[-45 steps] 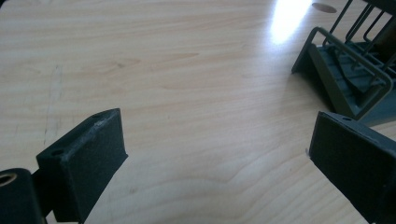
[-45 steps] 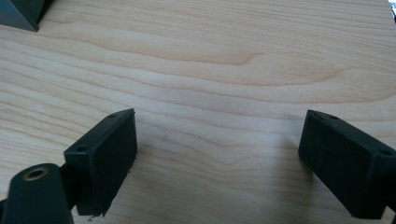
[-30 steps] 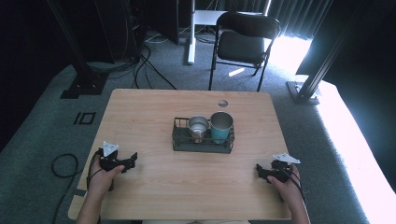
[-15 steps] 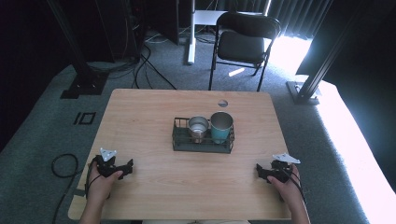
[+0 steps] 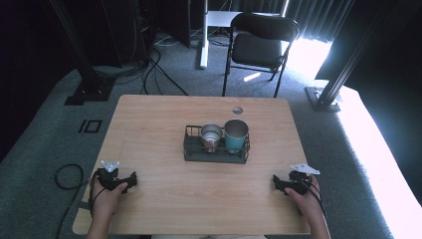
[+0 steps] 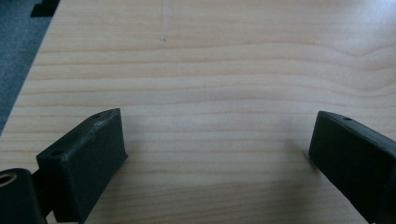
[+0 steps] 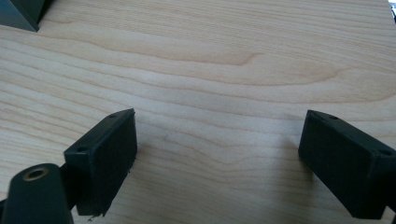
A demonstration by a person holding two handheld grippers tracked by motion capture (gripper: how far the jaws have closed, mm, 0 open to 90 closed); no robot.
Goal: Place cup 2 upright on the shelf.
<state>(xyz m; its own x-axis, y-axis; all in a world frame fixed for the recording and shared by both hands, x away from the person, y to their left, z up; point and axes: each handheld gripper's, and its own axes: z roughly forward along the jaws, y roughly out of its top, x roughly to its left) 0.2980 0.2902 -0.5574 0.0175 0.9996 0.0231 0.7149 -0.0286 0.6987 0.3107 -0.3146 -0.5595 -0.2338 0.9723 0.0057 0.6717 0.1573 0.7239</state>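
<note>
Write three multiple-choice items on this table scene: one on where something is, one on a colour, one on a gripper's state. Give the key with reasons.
1. Where does the black wire basket stand?
A. near the middle of the table
B. at the table's left edge
C. on the chair

2. What colour is the taller cup in the basket?
A. red
B. teal
C. yellow

3. How do the jaws of the left gripper stand?
A. shut on a cup
B. shut on the basket
C. open, with nothing between them

Key:
1 A, the high view shows the basket around the centre of the wooden table.
2 B, its wall is teal beside the silver metal cup.
3 C, the left gripper view shows bare wood between its parted jaws.
</note>
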